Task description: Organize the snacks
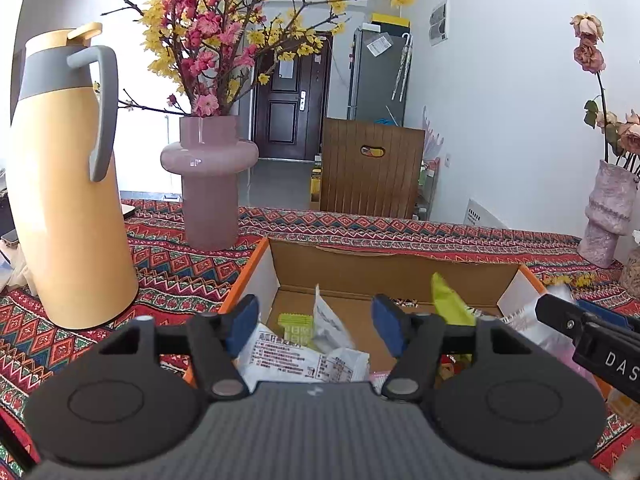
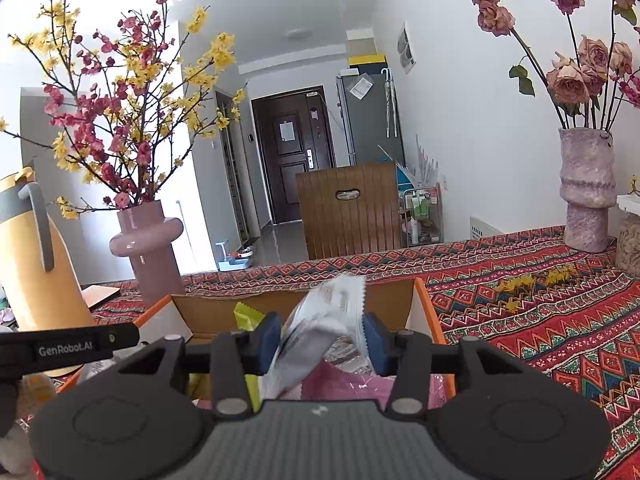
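Note:
An open cardboard box (image 1: pixel 348 268) with orange edges sits on the patterned tablecloth and holds several snack packets: white printed ones (image 1: pixel 296 356), a green-and-white one (image 1: pixel 295 326) and a yellow-green one (image 1: pixel 446 300). My left gripper (image 1: pixel 314 326) is open and empty, just above the box's near side. My right gripper (image 2: pixel 322 338) is shut on a silvery white snack packet (image 2: pixel 320 320), held over the box (image 2: pixel 396 292) above a pink packet (image 2: pixel 340 380). The right gripper's body shows at the right edge of the left wrist view (image 1: pixel 592 332).
A tall yellow thermos jug (image 1: pixel 64 184) stands left of the box. A pink vase of flowering branches (image 1: pixel 208 184) stands behind it. A mottled pink vase of dried roses (image 2: pixel 586 192) is at the far right. A wooden chair back (image 1: pixel 370 168) is beyond the table edge.

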